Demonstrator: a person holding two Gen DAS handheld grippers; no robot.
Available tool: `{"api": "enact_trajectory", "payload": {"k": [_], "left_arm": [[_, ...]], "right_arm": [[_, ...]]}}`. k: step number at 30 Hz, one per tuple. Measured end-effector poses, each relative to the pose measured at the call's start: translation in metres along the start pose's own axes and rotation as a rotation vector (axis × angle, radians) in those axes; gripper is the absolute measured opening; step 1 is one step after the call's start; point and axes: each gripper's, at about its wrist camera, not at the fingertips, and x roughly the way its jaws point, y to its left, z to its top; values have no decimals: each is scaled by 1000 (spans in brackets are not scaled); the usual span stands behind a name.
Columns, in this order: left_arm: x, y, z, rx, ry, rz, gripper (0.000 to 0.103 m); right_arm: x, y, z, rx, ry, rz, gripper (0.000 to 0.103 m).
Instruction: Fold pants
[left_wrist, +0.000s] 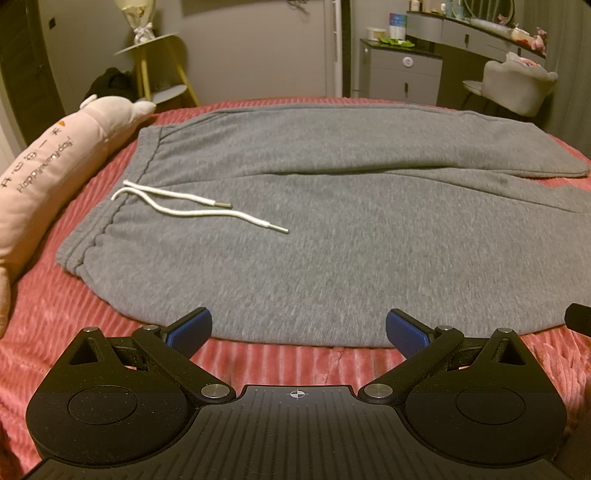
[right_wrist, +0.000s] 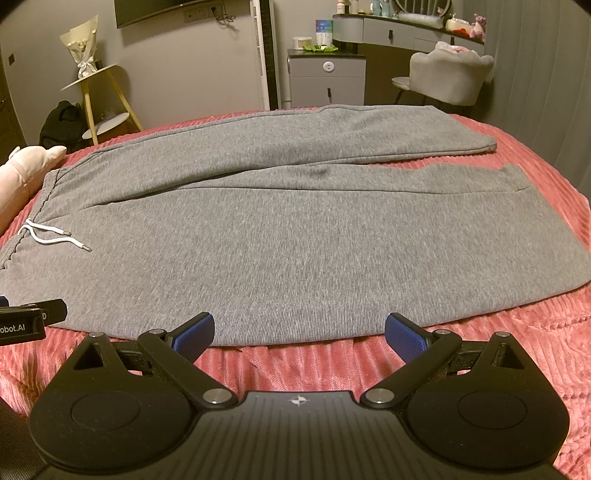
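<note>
Grey sweatpants (left_wrist: 332, 229) lie flat on a pink ribbed bedspread (left_wrist: 74, 317), waistband to the left, both legs running right. A white drawstring (left_wrist: 192, 206) lies loose near the waistband. My left gripper (left_wrist: 298, 332) is open and empty, hovering at the near edge of the pants by the hip. My right gripper (right_wrist: 299, 336) is open and empty at the near edge of the nearer leg (right_wrist: 332, 251). The far leg (right_wrist: 369, 136) ends at a cuff at the right. The drawstring also shows in the right wrist view (right_wrist: 55, 236).
A pink plush pillow (left_wrist: 48, 184) lies left of the waistband. Beyond the bed stand a yellow side table (right_wrist: 103, 107), a grey cabinet (right_wrist: 327, 79), a grey chair (right_wrist: 447, 74) and a dresser. The left gripper's side (right_wrist: 26, 321) shows in the right wrist view.
</note>
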Motion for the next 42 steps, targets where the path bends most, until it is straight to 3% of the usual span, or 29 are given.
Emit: {"api": "enact_trajectory", "payload": {"k": [42], "left_arm": [[10, -5, 7, 7, 56, 27, 103]], "right_arm": [[5, -13, 2, 67, 20, 49, 99]]}}
